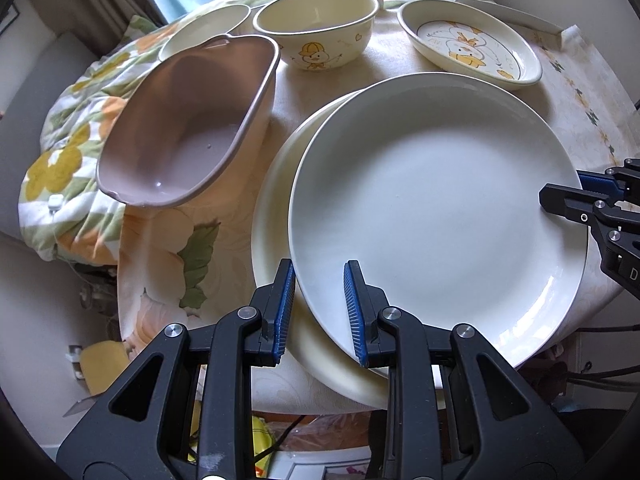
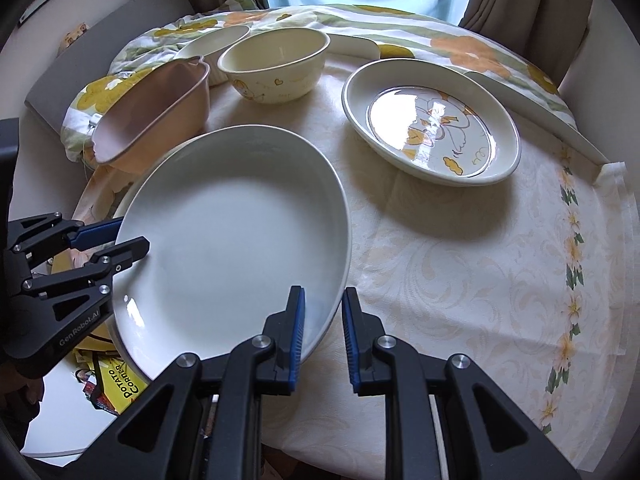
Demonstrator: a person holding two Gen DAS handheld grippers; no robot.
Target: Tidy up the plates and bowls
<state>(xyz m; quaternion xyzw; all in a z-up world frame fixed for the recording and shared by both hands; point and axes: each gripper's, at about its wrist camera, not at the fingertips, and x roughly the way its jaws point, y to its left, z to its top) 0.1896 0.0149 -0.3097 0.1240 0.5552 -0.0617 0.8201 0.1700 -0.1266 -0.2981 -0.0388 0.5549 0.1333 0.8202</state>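
A large white plate (image 1: 436, 208) lies tilted on a cream plate (image 1: 276, 216) at the table's near left. My left gripper (image 1: 320, 312) is open, its blue pads either side of the white plate's near rim. My right gripper (image 2: 323, 332) is open, its pads straddling the same plate's (image 2: 236, 240) opposite rim; it shows at the right edge of the left wrist view (image 1: 560, 192). A duck-print bowl (image 1: 316, 28), a duck-print dish (image 1: 472, 48) and a mauve oval bowl (image 1: 192, 128) stand farther back.
A small cream dish (image 1: 204, 28) sits behind the mauve bowl. A floral quilt (image 1: 72, 148) bunches at the table's left and back. A white tray edge (image 1: 516, 16) lies at the back right. The patterned tablecloth (image 2: 480, 272) spreads to the right.
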